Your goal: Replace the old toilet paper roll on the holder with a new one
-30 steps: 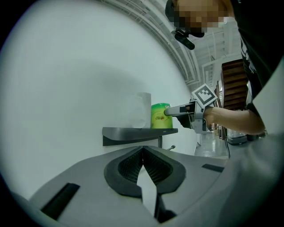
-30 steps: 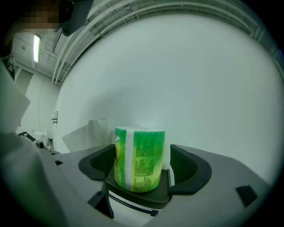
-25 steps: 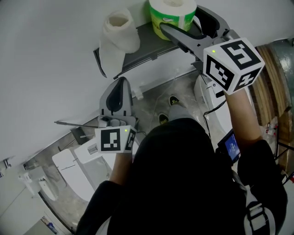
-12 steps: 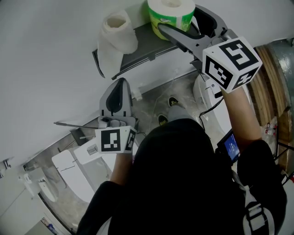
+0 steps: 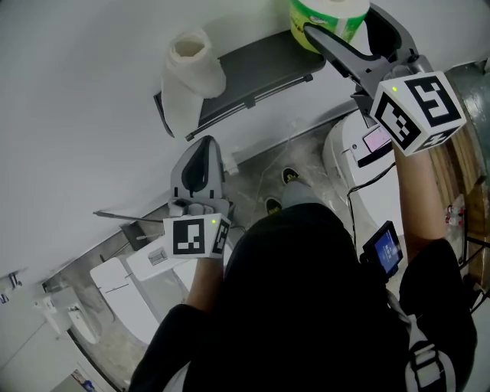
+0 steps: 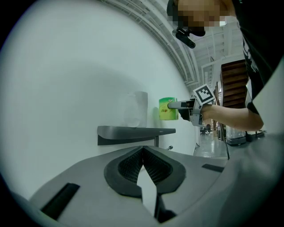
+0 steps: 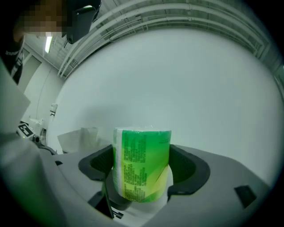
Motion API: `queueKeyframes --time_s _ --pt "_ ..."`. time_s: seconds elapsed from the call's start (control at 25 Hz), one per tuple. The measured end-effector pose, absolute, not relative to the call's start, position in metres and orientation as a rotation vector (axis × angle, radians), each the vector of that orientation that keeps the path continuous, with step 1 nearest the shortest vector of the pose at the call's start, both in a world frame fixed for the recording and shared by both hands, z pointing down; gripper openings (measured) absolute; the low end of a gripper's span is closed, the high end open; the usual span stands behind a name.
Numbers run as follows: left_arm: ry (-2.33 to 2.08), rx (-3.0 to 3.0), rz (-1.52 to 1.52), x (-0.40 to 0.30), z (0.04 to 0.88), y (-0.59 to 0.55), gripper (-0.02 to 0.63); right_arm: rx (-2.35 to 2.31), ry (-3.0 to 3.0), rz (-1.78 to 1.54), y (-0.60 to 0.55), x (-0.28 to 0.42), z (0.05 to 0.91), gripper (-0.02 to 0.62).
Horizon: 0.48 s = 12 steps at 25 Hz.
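Note:
The new roll (image 5: 344,23), in a green wrapper, is held off the right end of the dark wall shelf (image 5: 253,65); my right gripper (image 5: 337,17) is shut on it. The right gripper view shows the green roll (image 7: 142,159) upright between both jaws, in front of the white wall. An old white roll (image 5: 191,69) stands loosely unwound at the shelf's left end, and it shows as the old roll (image 7: 84,137) at the left. My left gripper (image 5: 197,164) hangs below the shelf, shut and holding nothing. From the left gripper (image 6: 143,150) I see the shelf (image 6: 133,133), the old roll (image 6: 135,108) and the green roll (image 6: 167,108).
A white toilet (image 5: 360,153) stands below the right arm and another white fixture (image 5: 122,283) at lower left. The person's shoes (image 5: 291,176) are on the marble floor. A small screen (image 5: 383,249) hangs by the right forearm. A white wall backs the shelf.
My right gripper has carried the green roll up and to the right, off the shelf's right end. The left gripper and the old roll have stayed put.

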State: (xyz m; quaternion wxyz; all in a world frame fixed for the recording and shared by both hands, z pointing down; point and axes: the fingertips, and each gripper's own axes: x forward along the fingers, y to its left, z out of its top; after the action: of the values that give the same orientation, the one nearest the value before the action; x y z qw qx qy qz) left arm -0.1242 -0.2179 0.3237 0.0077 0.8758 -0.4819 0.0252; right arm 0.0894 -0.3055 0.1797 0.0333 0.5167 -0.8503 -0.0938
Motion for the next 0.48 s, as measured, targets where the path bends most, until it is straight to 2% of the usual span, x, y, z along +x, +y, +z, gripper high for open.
queueKeyframes --time_s 0.48 --pt "-1.47 2.753 0.058 -0.116 0.324 -0.22 0.023 1.664 -2.134 -0.488 -0.301 0.184 0.225 0.371"
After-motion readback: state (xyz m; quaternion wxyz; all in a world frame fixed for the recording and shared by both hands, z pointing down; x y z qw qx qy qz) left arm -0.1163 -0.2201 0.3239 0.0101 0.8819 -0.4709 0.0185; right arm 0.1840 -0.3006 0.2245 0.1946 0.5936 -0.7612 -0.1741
